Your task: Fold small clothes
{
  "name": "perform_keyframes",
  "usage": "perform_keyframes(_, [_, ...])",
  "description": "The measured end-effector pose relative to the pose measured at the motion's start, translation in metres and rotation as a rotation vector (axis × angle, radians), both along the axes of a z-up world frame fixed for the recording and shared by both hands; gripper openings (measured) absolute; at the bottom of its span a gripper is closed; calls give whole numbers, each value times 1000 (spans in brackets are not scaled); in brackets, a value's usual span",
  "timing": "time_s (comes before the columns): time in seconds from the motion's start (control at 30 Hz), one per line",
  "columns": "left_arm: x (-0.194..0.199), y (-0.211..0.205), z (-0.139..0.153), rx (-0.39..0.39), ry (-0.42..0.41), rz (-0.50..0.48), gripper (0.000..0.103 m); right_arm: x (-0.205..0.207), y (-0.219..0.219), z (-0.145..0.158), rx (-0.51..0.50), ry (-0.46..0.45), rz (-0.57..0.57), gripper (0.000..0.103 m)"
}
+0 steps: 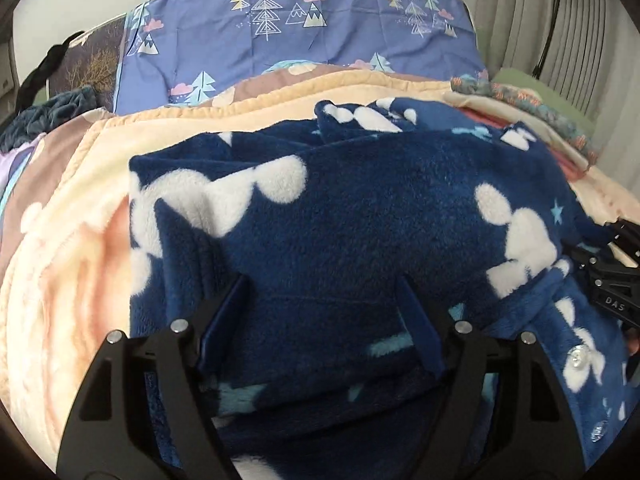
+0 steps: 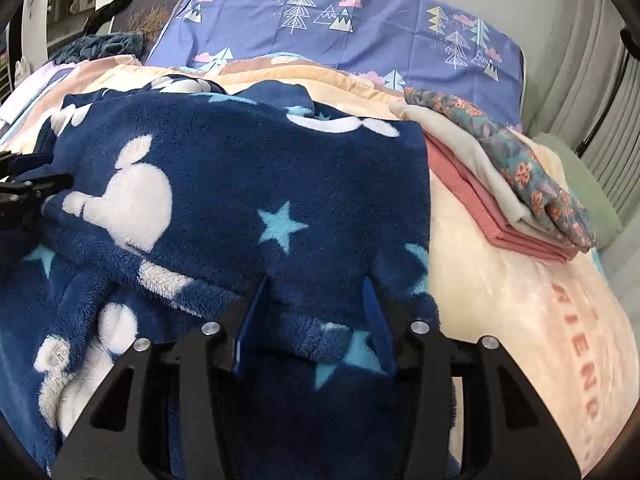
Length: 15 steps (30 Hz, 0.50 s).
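A navy fleece garment with white shapes and pale stars is lying on the peach blanket of the bed, its top layer already doubled over toward the near edge. The left claw is standing wide open over that near fold, gripping nothing; the right claw is sitting about half open, fleece lying between its fingers but not pinched. Three folded pieces are stacking up just beside it on the right. By my judgement one fold is done, and further folds and stacking are remaining.
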<state>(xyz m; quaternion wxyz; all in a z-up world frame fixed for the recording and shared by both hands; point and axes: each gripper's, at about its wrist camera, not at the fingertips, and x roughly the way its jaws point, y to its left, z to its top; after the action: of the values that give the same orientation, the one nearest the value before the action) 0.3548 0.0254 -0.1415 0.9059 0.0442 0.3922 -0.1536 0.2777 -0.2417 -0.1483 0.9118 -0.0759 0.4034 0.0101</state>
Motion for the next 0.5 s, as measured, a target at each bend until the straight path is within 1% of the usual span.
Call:
perform_keyframes(0.07, [-7,4,4,-8,-8,3,77,0,-8,2,58,-5,0,49])
perform_keyframes(0.13, [-12,10,11,-37,-8,6,77,-4,-14,11,98,-13,-2,49])
perform_keyframes(0.2, [-13,20,24,-46,-36,29,77,-5,-20,34,149,-44,6,49])
perform_keyframes(0.27, [-3,31,41,-42,-73,67,77,-1,-20,59,175,-89,18,50])
perform_keyframes(0.33, [16,41,56,-82,-74,104,77,19,-20,83,176,-115,27,56])
perform_keyframes(0.37, [30,44,64,-126,-71,115,76,32,-18,90,188,-110,52,58])
perform_keyframes(0.4, [42,44,69,-160,-64,111,75,48,-15,93,216,-88,103,65])
perform_keyframes(0.43, [56,41,73,-188,-52,91,64,72,-9,93,265,-40,183,67])
perform_keyframes(0.47, [74,31,74,-199,-25,55,46,91,-5,92,283,-12,205,67])
perform_keyframes(0.5, [90,20,72,-191,10,30,41,108,1,88,271,8,186,67])
